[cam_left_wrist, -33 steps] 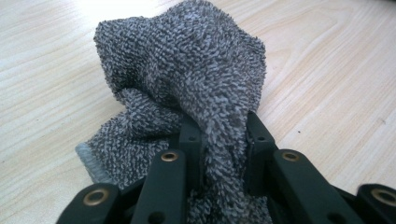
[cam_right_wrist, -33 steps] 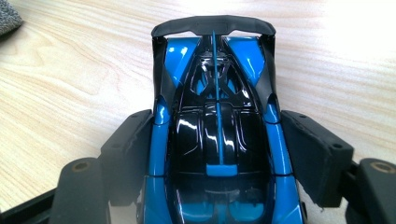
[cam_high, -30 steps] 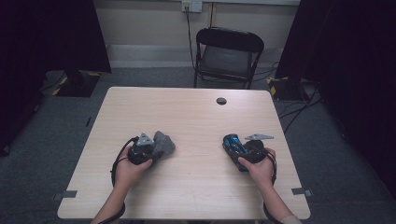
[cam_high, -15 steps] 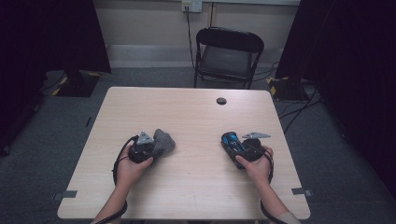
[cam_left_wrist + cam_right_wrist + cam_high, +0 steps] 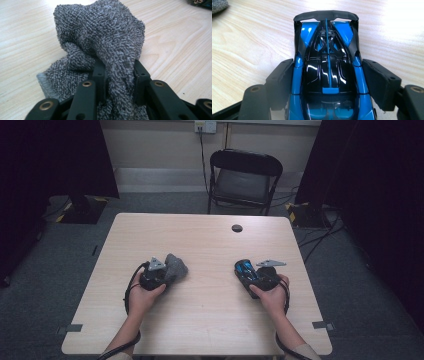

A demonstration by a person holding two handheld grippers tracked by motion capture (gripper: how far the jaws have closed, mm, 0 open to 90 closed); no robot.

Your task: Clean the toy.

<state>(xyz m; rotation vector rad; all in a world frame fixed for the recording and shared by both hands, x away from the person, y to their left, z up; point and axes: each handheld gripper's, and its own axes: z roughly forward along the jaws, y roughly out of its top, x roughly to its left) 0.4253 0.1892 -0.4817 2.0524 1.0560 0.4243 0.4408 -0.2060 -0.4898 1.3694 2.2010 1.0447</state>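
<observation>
High view: left hand [image 5: 141, 296] low on table [image 5: 210, 320], gripping cloth [image 5: 175, 268].

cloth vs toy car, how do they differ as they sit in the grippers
The cloth is grey, soft terry, bunched into a heap; the car is glossy blue and black, rigid, flat on the table. The cloth is pinched in a narrow fold by the left gripper; the car spans the right gripper wide. Both rest on the table.

In your left gripper view, the grey towel [image 5: 100, 47] runs off the bottom edge, and a dark object [image 5: 200, 2] is clipped at the top right corner, too little to identify. In your right gripper view, the blue toy car [image 5: 328, 75] loses its near end below the frame.
</observation>
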